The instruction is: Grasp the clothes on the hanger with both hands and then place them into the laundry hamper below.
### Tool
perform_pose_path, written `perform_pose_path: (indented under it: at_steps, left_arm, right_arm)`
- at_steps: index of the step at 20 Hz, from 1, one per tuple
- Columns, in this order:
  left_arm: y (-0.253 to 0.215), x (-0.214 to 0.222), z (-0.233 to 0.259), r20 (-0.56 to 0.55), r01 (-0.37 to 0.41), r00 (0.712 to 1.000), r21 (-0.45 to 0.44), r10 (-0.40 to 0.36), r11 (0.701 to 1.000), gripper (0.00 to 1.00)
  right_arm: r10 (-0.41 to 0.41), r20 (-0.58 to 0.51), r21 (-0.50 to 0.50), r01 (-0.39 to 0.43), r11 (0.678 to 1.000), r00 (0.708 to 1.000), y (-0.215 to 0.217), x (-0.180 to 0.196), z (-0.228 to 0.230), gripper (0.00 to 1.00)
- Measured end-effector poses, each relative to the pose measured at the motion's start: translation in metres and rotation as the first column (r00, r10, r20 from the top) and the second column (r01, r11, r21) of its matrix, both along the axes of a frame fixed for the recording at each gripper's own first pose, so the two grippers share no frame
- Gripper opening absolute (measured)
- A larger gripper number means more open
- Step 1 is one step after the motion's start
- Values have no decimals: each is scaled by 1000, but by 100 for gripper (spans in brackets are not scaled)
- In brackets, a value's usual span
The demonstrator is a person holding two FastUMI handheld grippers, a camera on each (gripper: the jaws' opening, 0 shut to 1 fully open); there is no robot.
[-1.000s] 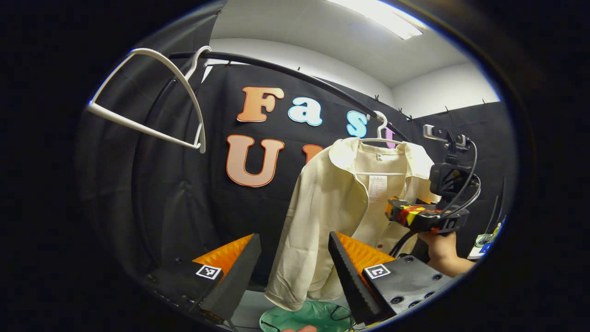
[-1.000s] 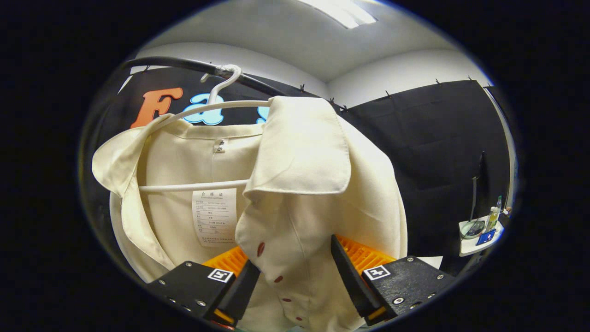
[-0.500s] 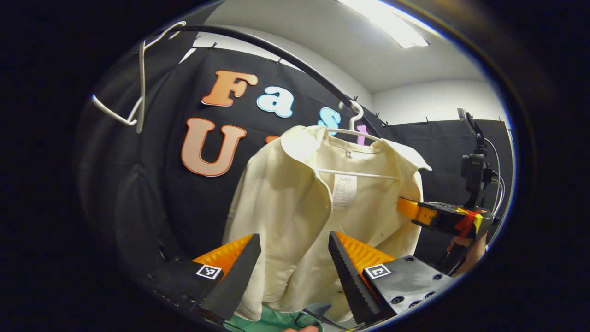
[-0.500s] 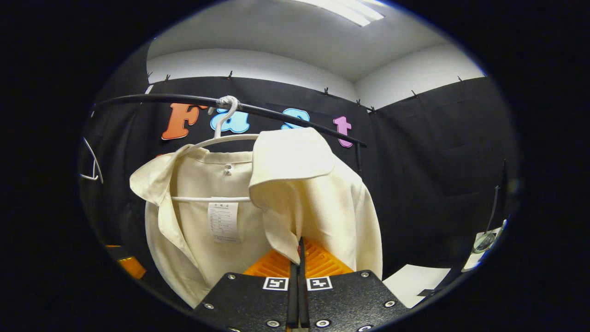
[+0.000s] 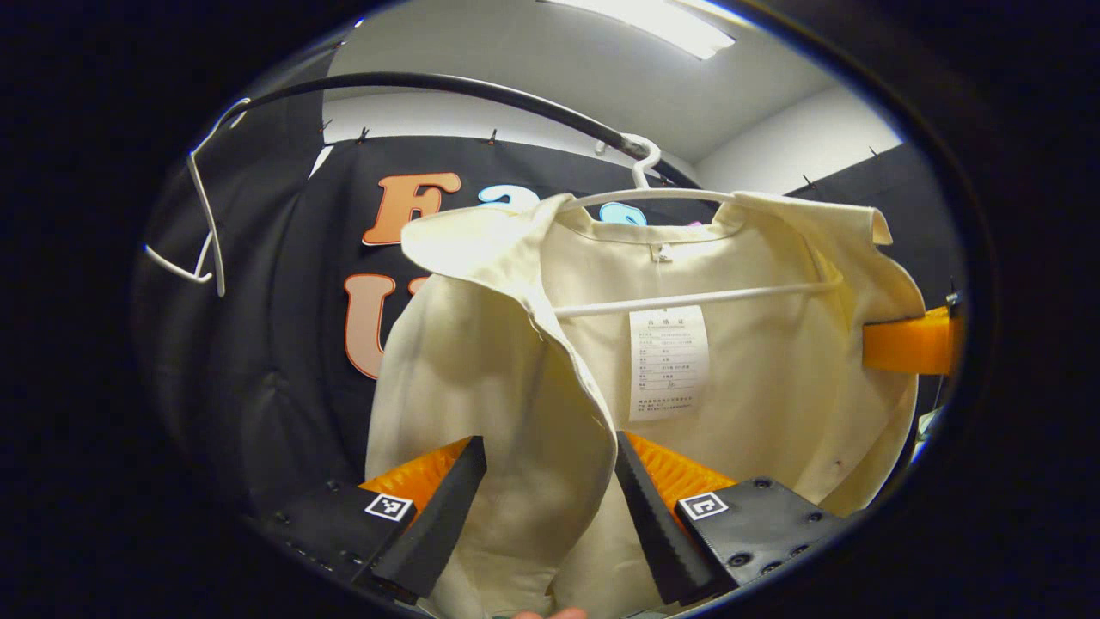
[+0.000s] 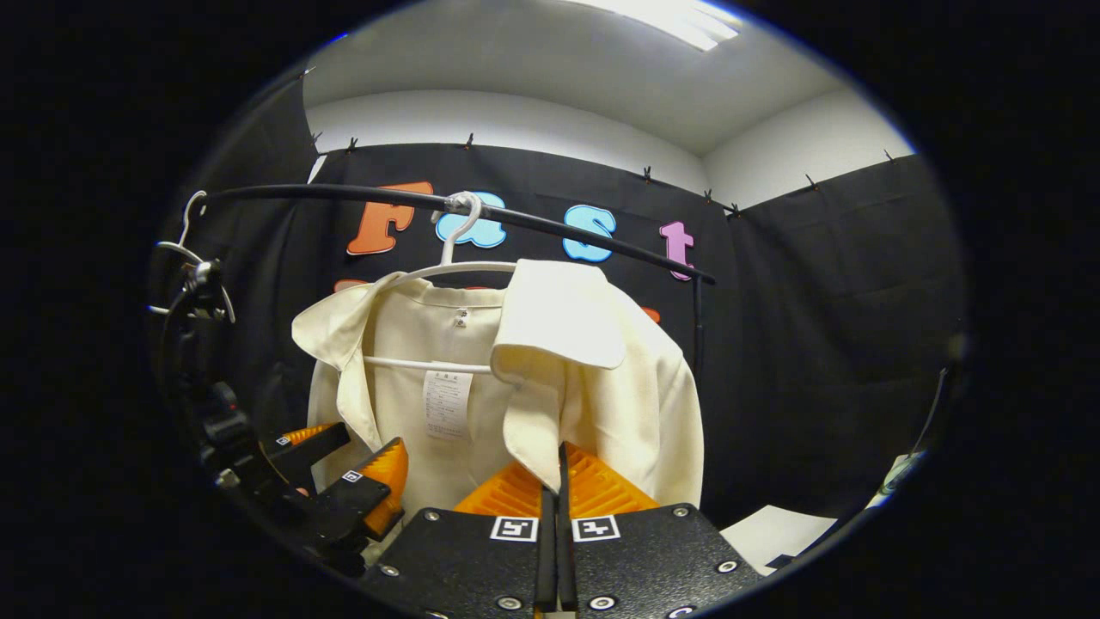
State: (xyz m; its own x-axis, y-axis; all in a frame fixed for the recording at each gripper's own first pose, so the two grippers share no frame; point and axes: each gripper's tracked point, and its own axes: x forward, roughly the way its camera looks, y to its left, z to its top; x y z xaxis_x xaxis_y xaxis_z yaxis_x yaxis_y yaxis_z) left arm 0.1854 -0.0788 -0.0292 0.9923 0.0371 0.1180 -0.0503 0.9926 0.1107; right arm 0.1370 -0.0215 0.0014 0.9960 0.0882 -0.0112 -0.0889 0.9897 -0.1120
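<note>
The right tool (image 6: 557, 481) is pinching the front edge of the cream shirt (image 6: 550, 378) below its right lapel, its fingers pressed together on the fabric. The left tool (image 5: 550, 481) is standing wide open with the opposite front panel hanging between its spread fingers, neither finger visibly pressing the cloth. The shirt is hanging lengthwise straight down from the white hanger (image 6: 447, 266) on the black rail (image 6: 550, 225), directly ahead of both tools, so the left side is judged to be the one needing closure before lifting toward the hamper below.
</note>
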Motion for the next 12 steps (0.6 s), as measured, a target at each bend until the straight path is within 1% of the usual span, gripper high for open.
perform_pose_path:
  at_steps: [1,2,3,4,7,9,10,11,12]
  left_arm:
    - [5,2,1,18,-22,1000,13,22,1000,96]
    - [17,3,3,40,-67,997,41,66,997,97]
    - [35,4,4,55,-140,989,80,136,987,98]
    - [49,7,5,61,-193,980,110,187,975,97]
    - [71,17,10,67,-239,971,191,230,952,95]
    - [92,18,21,81,-276,961,238,265,931,77]
    - [100,17,23,82,-292,956,252,280,923,64]
    - [109,16,28,91,-309,951,264,295,914,61]
    - [116,15,34,106,-327,945,281,309,902,60]
  right_arm:
    - [7,0,-1,-7,1000,1000,1,-2,0,0]
    - [12,2,-1,-12,1000,1000,2,-3,1,0]
    - [15,3,-1,-15,1000,1000,2,-3,1,0]
    - [18,2,-1,-18,1000,1000,1,-3,1,0]
    - [25,-1,7,-25,1000,1000,-1,-6,-1,0]
    - [24,1,11,-24,1000,1000,-4,-9,0,0]
    - [24,2,11,-24,1000,1000,-6,-9,1,0]
    - [22,4,12,-23,1000,1000,-9,-9,1,0]
    - [20,7,12,-20,1000,1000,-12,-8,2,0]
